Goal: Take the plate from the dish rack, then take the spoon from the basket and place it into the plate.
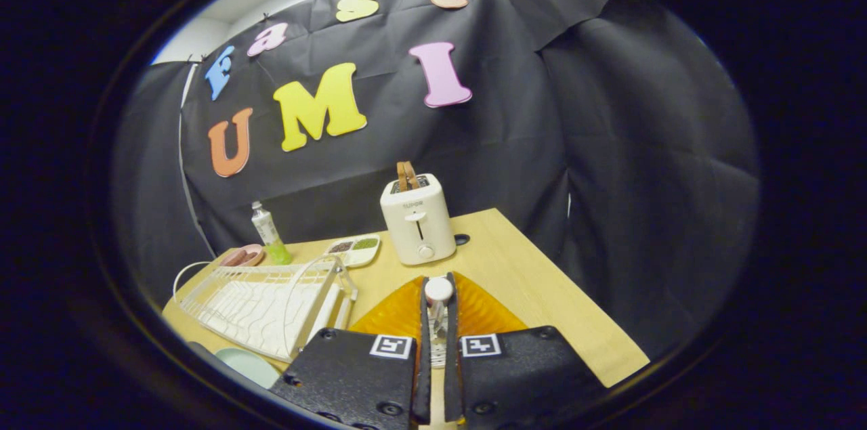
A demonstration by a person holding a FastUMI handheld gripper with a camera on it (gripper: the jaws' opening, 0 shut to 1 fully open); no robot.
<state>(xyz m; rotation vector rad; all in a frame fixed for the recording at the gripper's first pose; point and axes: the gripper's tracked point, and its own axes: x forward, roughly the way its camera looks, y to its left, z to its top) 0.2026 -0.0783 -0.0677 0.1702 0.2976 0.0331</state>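
Hand-held gripper (438,321) narrowed to a slim gap, fingers pressed on either side of a slender object with a round white end, most likely the spoon (438,291), though too blurred and foreshortened to be sure. Looks light and stiff, smooth and probably slippery; gripped along the thin shaft, so liable to pivot if squeezed loosely. Held above an amber ribbed plate (396,313) lying on the bench (542,281) just beneath and to both sides of the fingers; glassy-looking, so probably fragile and best met gently. White wire dish rack (271,301) to the left of the fingers, a pale green dish (247,363) at its near corner. Beyond the fingers, a white toaster (418,220), a divided tray (355,249), a bottle (269,232).
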